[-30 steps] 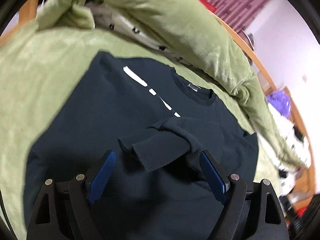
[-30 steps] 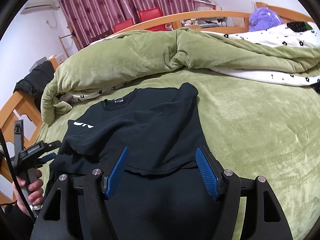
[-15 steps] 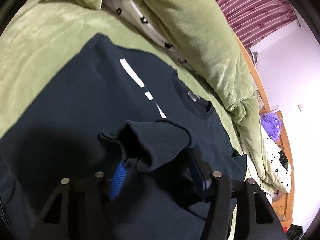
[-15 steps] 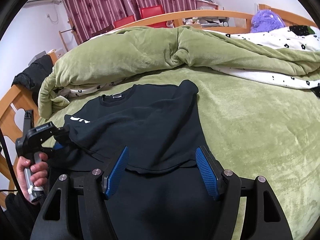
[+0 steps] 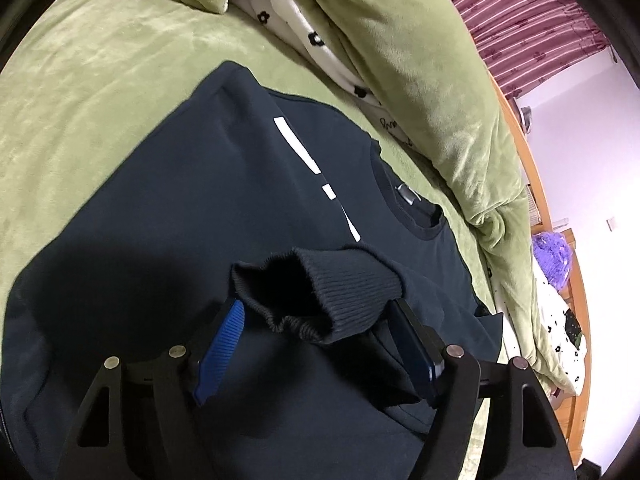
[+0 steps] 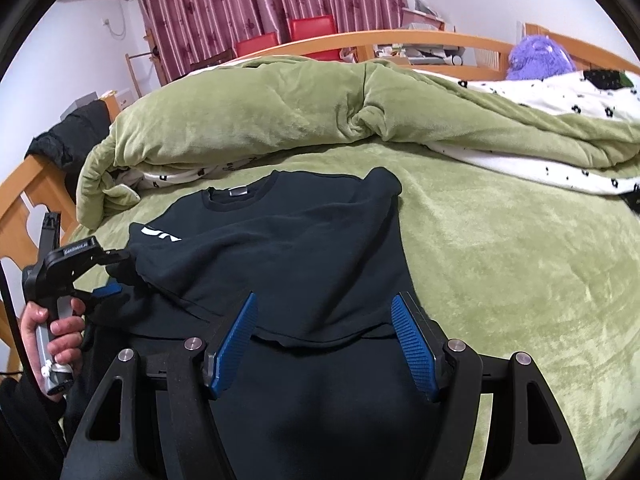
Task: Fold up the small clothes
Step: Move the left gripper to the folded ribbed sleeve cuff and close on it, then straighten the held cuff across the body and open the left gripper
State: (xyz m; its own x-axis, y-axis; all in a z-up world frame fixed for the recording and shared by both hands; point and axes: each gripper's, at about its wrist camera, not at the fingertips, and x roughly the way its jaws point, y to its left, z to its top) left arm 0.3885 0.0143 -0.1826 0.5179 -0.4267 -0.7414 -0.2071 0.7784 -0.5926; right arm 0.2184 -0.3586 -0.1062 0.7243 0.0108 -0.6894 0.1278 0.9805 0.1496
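Note:
A dark navy sweatshirt (image 5: 208, 208) with white chest lettering lies on the green bed cover (image 5: 80, 92); it also shows in the right wrist view (image 6: 288, 240). One sleeve is folded across the chest. Its ribbed cuff (image 5: 316, 292) sits between the blue pads of my left gripper (image 5: 316, 320), whose jaws stand wide apart around it, not pinching it. In the right wrist view the left gripper (image 6: 112, 276) is at the sleeve end. My right gripper (image 6: 324, 320) is open and empty above the sweatshirt's lower part.
A bunched green quilt (image 6: 280, 108) with a white flowered lining lies along the far side of the bed. A wooden bed frame (image 6: 24, 184), red chairs (image 6: 312, 28), a purple plush toy (image 6: 540, 56) and curtains are behind.
My left gripper has moved forward onto the folded sleeve until the cuff lies between its fingers. The right gripper has barely moved.

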